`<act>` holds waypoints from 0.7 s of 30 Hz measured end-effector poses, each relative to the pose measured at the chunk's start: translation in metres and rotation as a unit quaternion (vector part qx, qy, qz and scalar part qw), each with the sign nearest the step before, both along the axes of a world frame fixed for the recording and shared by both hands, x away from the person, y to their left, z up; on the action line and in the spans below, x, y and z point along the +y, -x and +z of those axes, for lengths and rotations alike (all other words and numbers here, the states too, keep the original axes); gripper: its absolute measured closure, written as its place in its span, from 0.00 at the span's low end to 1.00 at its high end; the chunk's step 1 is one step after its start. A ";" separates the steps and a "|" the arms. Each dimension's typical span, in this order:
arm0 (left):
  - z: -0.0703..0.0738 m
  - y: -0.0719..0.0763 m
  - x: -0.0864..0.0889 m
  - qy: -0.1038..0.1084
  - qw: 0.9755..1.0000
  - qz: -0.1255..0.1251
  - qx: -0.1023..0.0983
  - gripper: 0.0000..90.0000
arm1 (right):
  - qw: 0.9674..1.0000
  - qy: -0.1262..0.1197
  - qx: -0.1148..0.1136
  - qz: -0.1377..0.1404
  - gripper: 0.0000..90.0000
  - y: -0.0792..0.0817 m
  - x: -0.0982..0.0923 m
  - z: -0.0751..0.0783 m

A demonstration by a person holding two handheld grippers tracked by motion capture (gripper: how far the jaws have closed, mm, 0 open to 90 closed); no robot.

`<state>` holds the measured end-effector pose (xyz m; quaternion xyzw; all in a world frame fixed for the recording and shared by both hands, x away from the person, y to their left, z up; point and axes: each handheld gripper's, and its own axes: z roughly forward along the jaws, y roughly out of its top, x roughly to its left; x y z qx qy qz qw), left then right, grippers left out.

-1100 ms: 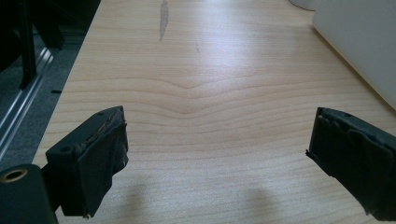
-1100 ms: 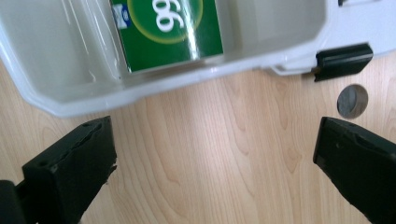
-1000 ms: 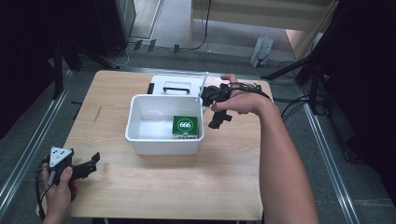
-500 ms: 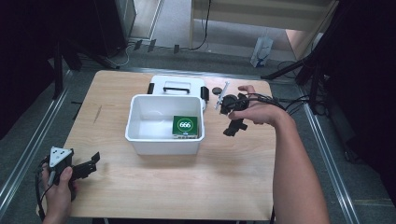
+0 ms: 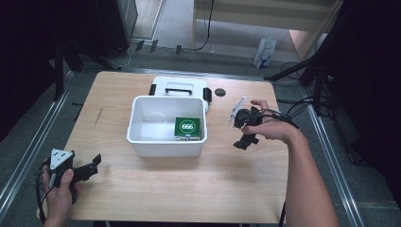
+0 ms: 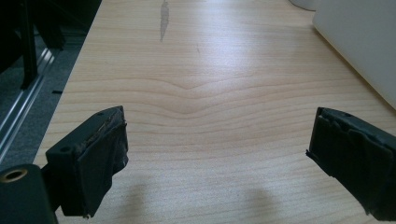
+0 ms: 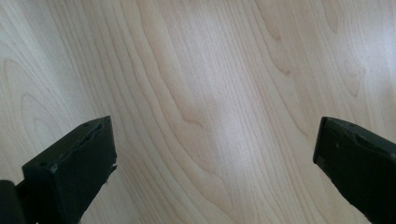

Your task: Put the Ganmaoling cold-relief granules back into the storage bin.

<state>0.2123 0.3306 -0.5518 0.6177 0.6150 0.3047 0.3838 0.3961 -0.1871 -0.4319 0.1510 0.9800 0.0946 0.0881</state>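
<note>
Bin (image 5: 142, 142), white, sat mid-table (image 5: 156, 198) with a green "666" box (image 5: 188, 127) in its right half and its lid (image 5: 179, 85) lying just behind. I held my right gripper (image 5: 246, 137) right of the bin, jaws spread and empty over bare wood. My left gripper (image 5: 90, 165) rested near the table's front-left corner, equally agape.

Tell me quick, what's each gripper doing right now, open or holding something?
Left gripper: open, empty, jaws wide over bare table.
Right gripper: open, empty, jaws wide above the wood.
</note>
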 end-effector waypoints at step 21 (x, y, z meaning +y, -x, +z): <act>0.000 0.000 -0.001 -0.004 1.000 0.002 0.001 0.06 | 0.984 -0.146 -0.059 -0.087 0.00 0.041 -0.064 -0.042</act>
